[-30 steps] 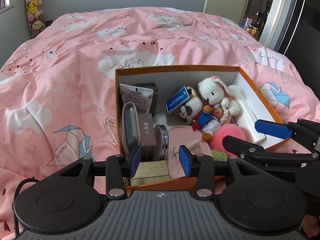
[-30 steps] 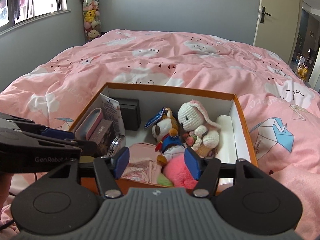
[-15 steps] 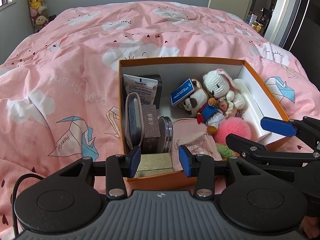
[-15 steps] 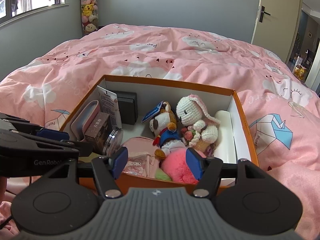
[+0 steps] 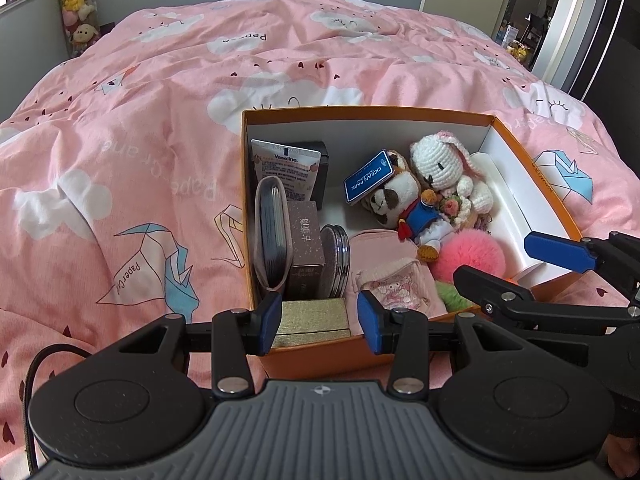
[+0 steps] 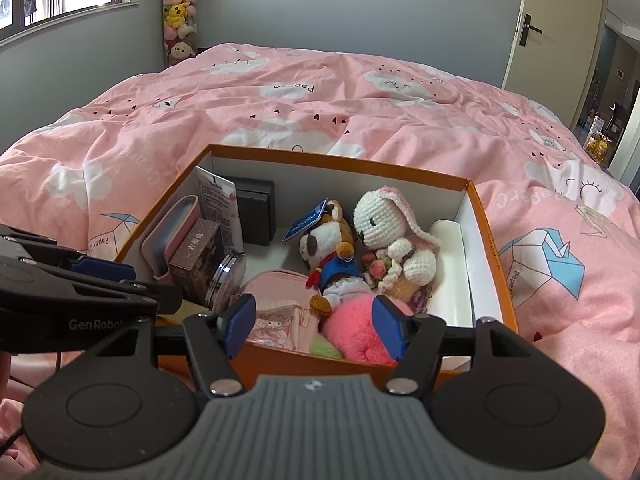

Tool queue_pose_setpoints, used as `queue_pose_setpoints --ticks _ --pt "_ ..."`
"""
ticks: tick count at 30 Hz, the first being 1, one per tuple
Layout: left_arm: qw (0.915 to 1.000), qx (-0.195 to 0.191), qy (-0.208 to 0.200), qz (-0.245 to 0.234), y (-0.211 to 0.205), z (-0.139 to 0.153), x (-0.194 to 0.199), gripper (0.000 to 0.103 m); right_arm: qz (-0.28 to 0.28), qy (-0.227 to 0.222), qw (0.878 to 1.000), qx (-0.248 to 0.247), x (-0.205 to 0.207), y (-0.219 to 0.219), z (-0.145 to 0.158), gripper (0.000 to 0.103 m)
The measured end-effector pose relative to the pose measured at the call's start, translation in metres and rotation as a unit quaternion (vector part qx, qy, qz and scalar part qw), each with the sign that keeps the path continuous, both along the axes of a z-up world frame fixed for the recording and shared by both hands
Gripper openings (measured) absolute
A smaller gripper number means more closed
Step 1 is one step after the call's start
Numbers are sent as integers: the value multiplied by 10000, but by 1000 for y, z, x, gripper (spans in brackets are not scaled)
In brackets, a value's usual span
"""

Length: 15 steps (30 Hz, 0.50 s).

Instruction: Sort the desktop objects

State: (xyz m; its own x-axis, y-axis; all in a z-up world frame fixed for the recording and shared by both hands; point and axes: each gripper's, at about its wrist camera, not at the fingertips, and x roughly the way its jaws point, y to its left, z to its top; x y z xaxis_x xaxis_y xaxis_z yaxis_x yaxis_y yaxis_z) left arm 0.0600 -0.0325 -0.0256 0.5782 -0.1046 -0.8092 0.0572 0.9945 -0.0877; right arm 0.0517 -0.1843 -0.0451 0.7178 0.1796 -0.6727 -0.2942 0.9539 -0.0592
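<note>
An orange box (image 5: 360,114) (image 6: 340,162) lies on the bed, packed with things. On its left side stand a Vaseline tube (image 5: 284,164), a pink case (image 5: 274,232), a brown carton (image 5: 306,240), a round tin (image 5: 338,264) and a gold box (image 5: 312,318). A white crochet rabbit (image 6: 384,220), a dog plush (image 6: 328,248), a pink pompom (image 6: 356,328) and a pink pouch (image 6: 276,300) fill the middle. My left gripper (image 5: 318,322) hovers open over the near left corner, holding nothing. Over the near edge, my right gripper (image 6: 314,326) is open and empty.
A pink duvet (image 5: 160,120) with cloud and crane prints covers the whole bed. A tall clear tube of plush toys (image 6: 178,12) stands at the back wall. A door (image 6: 556,40) is at the back right. A black box (image 6: 256,208) leans against the orange box's far wall.
</note>
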Motion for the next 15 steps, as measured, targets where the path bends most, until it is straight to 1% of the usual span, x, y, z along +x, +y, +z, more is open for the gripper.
queue_pose_setpoints --ticks 15 --pt "10000 8 31 56 1 -1 0 49 25 23 10000 -39 2 1 -2 68"
